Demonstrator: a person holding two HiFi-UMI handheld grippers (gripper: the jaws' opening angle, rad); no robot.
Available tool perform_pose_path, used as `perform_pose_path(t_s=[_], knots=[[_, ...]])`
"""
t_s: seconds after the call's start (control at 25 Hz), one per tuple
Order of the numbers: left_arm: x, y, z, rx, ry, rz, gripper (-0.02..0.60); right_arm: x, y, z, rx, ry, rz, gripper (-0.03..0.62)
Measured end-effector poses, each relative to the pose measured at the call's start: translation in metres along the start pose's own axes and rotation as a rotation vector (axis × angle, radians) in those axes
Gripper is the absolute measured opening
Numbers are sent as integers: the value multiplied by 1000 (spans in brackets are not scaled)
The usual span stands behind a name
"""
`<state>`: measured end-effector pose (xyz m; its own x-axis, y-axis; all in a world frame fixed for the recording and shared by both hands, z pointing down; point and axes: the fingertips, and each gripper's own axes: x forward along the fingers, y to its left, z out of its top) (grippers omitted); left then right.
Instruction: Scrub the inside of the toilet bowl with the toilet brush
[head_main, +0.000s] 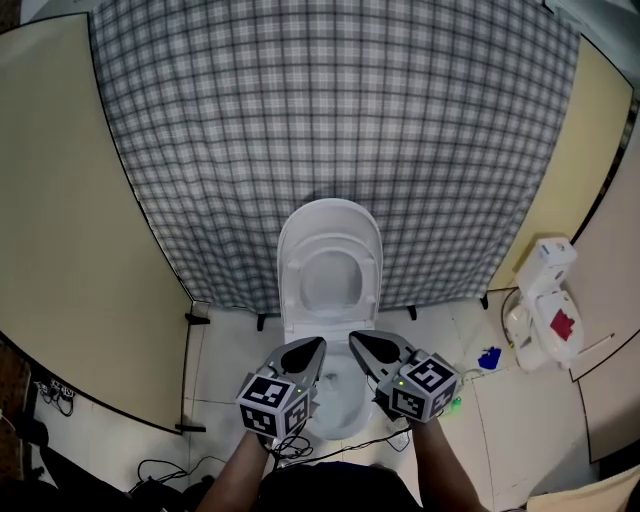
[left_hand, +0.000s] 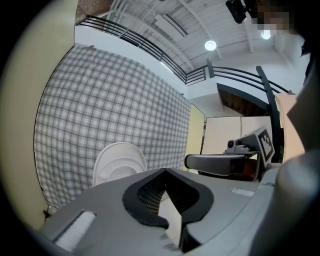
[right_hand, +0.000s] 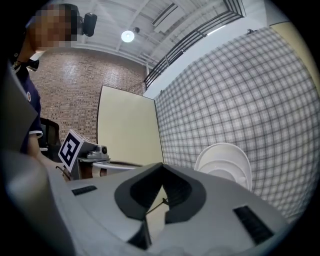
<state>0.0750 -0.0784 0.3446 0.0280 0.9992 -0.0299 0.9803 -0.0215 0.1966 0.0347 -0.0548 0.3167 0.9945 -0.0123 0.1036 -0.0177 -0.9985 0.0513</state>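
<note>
— Where does the toilet bowl (head_main: 338, 415) sit?
— Right under both grippers, with its lid (head_main: 330, 235) raised against the checked backdrop (head_main: 330, 120).
— And the jaws?
— The left gripper (head_main: 314, 349) and the right gripper (head_main: 360, 345) are both closed on nothing, side by side. Tiled floor (head_main: 232, 345) runs along either side of the rim.

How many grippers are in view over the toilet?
2: the left gripper above the toilet's left side, the right gripper close beside it to the right. Neither is hidden.
</note>
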Motion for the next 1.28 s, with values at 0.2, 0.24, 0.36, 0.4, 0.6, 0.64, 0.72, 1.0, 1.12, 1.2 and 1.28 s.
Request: perform_pose_path(t_s=[0.2, 0.24, 0.36, 0.4, 0.6, 0.64, 0.72, 1.0, 1.12, 1.2, 1.28], knots=[[33, -6, 19, 11, 19, -2, 11, -2, -38, 16, -21, 29, -29, 0], [39, -8, 25, 8, 25, 0, 11, -3, -44, 21, -17, 41, -28, 0], [39, -13, 46, 9, 33, 14, 10, -6, -47, 36, -12, 58, -23, 0], [36, -14, 51, 16, 27, 15, 11, -7, -44, 40, -20, 55, -24, 2], [30, -22, 39, 42, -11, -12, 11, -17, -37, 27, -58, 38, -42, 2], [29, -23, 31, 46, -15, -15, 11, -19, -34, 20, -61, 34, -40, 2], [25, -23, 19, 59, -26, -17, 11, -19, -30, 7, -72, 21, -35, 2], [25, -14, 7, 69, -20, -27, 11, -11, -26, -4, -84, 25, -39, 2], [24, -17, 12, 77, -23, -31, 11, -13, -24, 0, -92, 25, -38, 2], [26, -26, 21, 71, -12, -27, 11, -18, -26, 8, -82, 40, -30, 2], [32, -33, 32, 58, -1, -19, 11, -23, -32, 20, -73, 53, -25, 2]])
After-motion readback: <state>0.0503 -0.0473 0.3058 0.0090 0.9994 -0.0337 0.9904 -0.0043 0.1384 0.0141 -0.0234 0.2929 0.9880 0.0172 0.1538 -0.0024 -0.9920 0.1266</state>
